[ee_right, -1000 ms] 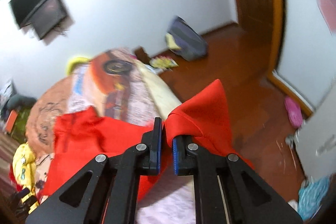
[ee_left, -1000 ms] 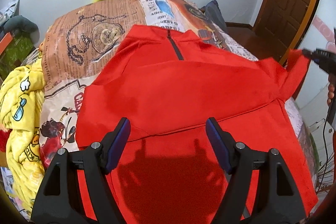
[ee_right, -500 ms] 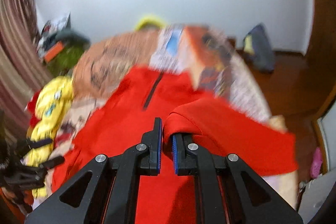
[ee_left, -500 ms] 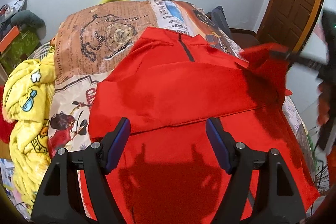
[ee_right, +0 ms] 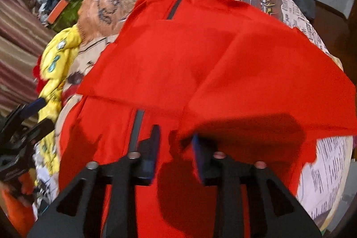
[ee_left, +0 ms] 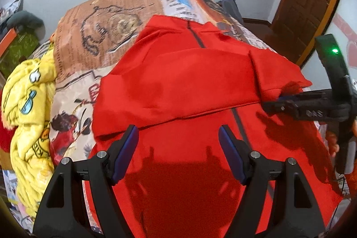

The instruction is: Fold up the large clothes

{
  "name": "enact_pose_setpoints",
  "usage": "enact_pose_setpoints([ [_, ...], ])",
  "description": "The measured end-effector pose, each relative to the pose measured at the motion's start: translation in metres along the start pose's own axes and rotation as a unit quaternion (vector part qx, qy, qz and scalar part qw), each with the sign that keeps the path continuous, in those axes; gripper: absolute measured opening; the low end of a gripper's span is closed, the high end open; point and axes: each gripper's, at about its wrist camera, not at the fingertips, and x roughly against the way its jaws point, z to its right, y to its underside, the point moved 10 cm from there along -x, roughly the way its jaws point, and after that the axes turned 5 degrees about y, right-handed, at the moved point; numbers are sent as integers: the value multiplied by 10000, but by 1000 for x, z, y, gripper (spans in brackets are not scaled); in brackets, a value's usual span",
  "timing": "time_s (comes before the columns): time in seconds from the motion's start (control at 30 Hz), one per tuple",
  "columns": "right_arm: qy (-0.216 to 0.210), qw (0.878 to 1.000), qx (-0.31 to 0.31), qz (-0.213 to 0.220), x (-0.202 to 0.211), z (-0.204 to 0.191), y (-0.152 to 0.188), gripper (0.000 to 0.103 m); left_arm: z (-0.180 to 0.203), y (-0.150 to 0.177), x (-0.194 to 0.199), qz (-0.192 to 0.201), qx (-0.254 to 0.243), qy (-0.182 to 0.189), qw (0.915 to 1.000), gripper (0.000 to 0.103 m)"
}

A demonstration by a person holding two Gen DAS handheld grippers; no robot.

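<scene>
Left wrist view shows the large red zip-neck fabric garment [ee_left: 191, 86] spread on the printed bedspread [ee_left: 116, 21], soft and light. The left gripper [ee_left: 178, 148] hovers with jaws apart; the right gripper [ee_right: 174, 148], jaws parted, has the sleeve cuff, a good hold, between them.

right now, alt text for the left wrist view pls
A red jacket lies on a printed bedspread, sleeves folded across it. The open left gripper hovers over it; the right gripper is at the right sleeve's end.
</scene>
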Motion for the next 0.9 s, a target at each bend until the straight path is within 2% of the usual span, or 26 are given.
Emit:
enact_pose_setpoints([
  [0.1, 198, 9993, 210, 226, 26, 10, 5, 37, 21, -13, -1, 31, -208, 48, 9998, 73],
  [0.2, 474, 9966, 227, 636, 55, 26, 6, 42, 54, -32, -2, 107, -535, 129, 9984, 73],
  [0.37, 941, 9846, -227, 1458, 115, 80, 8, 49, 121, -62, -9, 204, -1232, 305, 9917, 73],
  [0.43, 1230, 9783, -412, 1615, 130, 103, 12, 49, 153, -71, -18, 168, -1502, 478, 9874, 73],
  [0.5, 1517, 9724, -565, 1683, 140, 126, 17, 50, 176, -77, -29, 106, -1679, 558, 9842, 73],
  [0.67, 1804, 9652, -920, 1657, 148, 168, 34, 50, 242, -79, -75, -255, -2155, 833, 9726, 73],
  [0.77, 1935, 9627, -1095, 1539, 142, 190, 43, 50, 276, -70, -105, -552, -2474, 1003, 9621, 73],
  [0.9, 2000, 9610, -1276, 1421, 137, 205, 52, 50, 308, -56, -141, -846, -2947, 979, 9468, 73],
])
